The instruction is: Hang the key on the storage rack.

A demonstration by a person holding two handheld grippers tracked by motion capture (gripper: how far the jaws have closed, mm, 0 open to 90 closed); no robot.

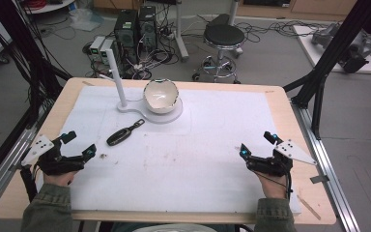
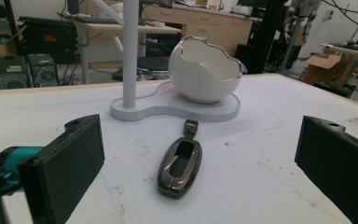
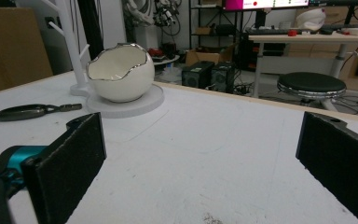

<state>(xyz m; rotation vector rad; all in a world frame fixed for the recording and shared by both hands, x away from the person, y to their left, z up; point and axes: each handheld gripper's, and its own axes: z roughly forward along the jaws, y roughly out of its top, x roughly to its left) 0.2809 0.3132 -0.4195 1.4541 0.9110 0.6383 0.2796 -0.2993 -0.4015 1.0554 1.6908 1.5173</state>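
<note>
Dark key fob lies ahead, btwn left gripper's spread jaws — untouched; right gripper spread too.

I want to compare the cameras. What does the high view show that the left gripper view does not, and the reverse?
High view alone: both grippers, left gripper and right gripper, held by the person's hands, jaws apart, and the whole table.

Left gripper view alone: the key fob up close, its window recess visible, lying between that gripper's open jaws.

Both: the key fob, the egg-shaped bowl on its white stand, and the white mat.
</note>
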